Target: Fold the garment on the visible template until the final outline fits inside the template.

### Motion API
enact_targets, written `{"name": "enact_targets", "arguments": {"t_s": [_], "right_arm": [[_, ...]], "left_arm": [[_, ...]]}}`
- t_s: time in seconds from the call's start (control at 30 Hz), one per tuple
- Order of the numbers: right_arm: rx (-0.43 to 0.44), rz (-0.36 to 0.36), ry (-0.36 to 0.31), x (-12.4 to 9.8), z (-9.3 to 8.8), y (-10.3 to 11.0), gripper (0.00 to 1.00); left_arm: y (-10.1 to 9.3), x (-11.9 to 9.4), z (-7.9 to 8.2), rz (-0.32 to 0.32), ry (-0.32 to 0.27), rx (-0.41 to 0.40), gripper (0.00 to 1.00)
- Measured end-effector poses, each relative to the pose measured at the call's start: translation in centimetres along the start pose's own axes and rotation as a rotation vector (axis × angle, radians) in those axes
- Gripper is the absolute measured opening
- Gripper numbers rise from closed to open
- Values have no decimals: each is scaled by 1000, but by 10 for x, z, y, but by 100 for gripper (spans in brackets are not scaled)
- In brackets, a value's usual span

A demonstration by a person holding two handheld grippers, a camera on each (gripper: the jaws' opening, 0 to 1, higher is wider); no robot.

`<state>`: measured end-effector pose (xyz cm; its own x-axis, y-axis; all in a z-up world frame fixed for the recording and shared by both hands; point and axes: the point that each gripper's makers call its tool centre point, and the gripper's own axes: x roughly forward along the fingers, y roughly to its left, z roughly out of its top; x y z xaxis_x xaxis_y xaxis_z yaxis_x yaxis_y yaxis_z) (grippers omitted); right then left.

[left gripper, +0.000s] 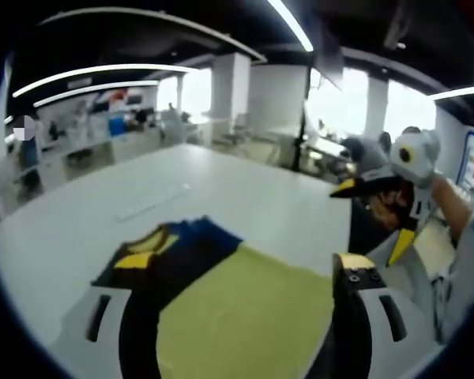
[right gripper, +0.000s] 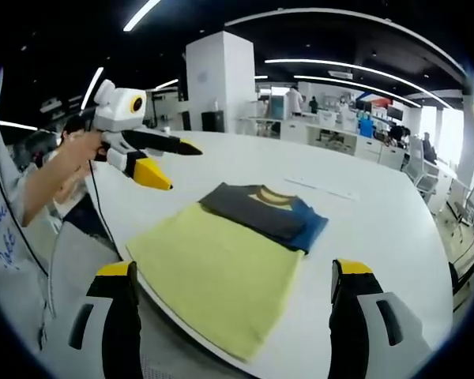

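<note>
The garment (right gripper: 237, 253) lies flat on the white table (right gripper: 379, 229), folded; its long axis runs from the yellow end near the table edge to the dark collar end farther in. Both grippers, left (right gripper: 174, 166) and right (left gripper: 379, 225) (each hand-held), hover above with jaws apart, holding nothing.

The garment (right gripper: 235, 254) is laid flat on the white table (right gripper: 379, 213), near its front edge. A folded state is shown: a large pale yellow panel is presented nearest, and a dark grey and blue band with a yellow neckline is exposed at the far end. A roughly rectangular outline is formed. In the left gripper view the garment (left gripper: 221, 304) is seen with the dark portion at the left.
</note>
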<state>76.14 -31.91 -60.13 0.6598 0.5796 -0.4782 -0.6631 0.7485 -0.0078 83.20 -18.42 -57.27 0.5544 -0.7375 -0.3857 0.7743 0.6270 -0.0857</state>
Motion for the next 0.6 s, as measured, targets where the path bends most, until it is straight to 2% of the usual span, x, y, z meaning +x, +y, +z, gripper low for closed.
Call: {"name": "enact_targets", "arguments": {"t_s": [0.1, 0.17, 0.6], "right_arm": [[-5, -5, 1, 1, 2, 1, 100], [-6, -10, 3, 1, 3, 1, 100], [-30, -17, 13, 9, 9, 10, 100]], "left_arm": [[-4, -7, 2, -9, -15, 4, 89], [-14, -10, 1, -6, -14, 13, 89], [2, -41, -6, 21, -38, 5, 92]]}}
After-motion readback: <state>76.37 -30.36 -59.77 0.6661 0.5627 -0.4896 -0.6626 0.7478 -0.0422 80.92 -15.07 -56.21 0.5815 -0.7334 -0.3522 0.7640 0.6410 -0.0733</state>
